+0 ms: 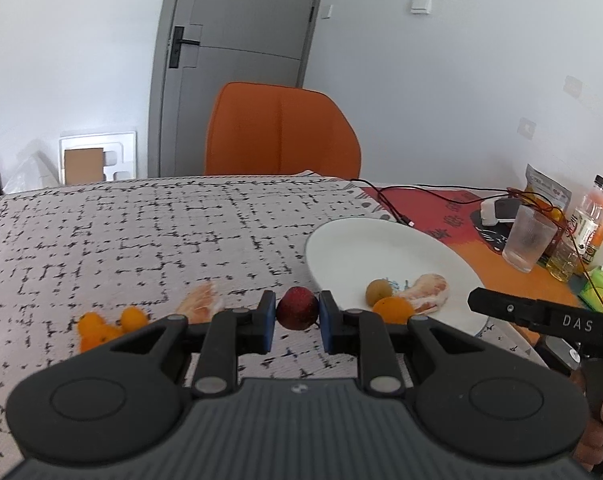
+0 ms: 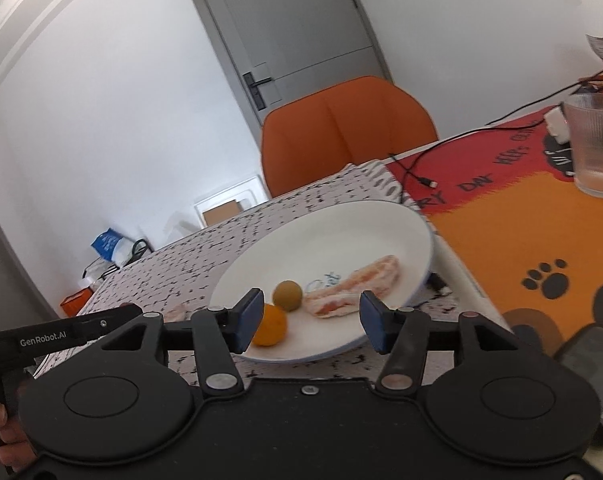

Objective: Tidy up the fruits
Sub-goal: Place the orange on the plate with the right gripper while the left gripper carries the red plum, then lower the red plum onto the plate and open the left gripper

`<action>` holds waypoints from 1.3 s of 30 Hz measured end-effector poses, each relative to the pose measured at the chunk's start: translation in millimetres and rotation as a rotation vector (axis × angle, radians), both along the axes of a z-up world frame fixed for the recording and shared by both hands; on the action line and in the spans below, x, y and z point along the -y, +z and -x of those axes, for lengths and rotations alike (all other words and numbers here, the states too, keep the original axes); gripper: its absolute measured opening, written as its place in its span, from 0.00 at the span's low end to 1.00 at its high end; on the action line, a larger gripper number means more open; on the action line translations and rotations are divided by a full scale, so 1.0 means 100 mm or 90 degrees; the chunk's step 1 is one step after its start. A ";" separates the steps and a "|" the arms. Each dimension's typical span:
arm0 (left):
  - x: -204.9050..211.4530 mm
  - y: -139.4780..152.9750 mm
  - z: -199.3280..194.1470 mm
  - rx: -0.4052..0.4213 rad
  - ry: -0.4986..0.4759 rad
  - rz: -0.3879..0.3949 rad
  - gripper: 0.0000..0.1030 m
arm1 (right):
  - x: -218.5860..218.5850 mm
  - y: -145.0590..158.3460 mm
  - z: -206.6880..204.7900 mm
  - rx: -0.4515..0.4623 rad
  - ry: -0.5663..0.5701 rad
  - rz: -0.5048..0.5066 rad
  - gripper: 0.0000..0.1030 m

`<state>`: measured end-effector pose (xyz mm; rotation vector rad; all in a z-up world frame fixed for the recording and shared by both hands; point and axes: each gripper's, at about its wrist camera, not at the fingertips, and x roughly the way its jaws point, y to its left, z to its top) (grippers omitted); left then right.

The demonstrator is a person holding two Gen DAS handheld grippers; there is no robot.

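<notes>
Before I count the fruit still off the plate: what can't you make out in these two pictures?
- Orange fruits on the cloth, left wrist view: the left gripper body covers their lower part, so their number is unclear.
- Grapefruit segment on the cloth: half hidden behind the same gripper.
- Plate, right wrist view: the near rim is behind the right gripper.
- Printed mark on the plate: too blurred to read.
</notes>
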<state>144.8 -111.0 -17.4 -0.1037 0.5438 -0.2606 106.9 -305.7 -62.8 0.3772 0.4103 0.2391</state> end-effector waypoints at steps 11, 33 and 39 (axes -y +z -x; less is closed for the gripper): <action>0.30 0.03 -0.13 0.006 -0.040 -0.011 0.21 | 0.17 -0.01 0.09 0.007 -0.014 -0.009 0.52; 0.29 0.10 -0.24 0.028 0.006 -0.035 0.74 | 0.15 0.01 0.10 0.012 -0.014 -0.014 0.59; 0.03 0.12 -0.17 0.038 0.047 -0.041 0.80 | 0.01 0.05 0.06 0.017 0.003 -0.008 0.66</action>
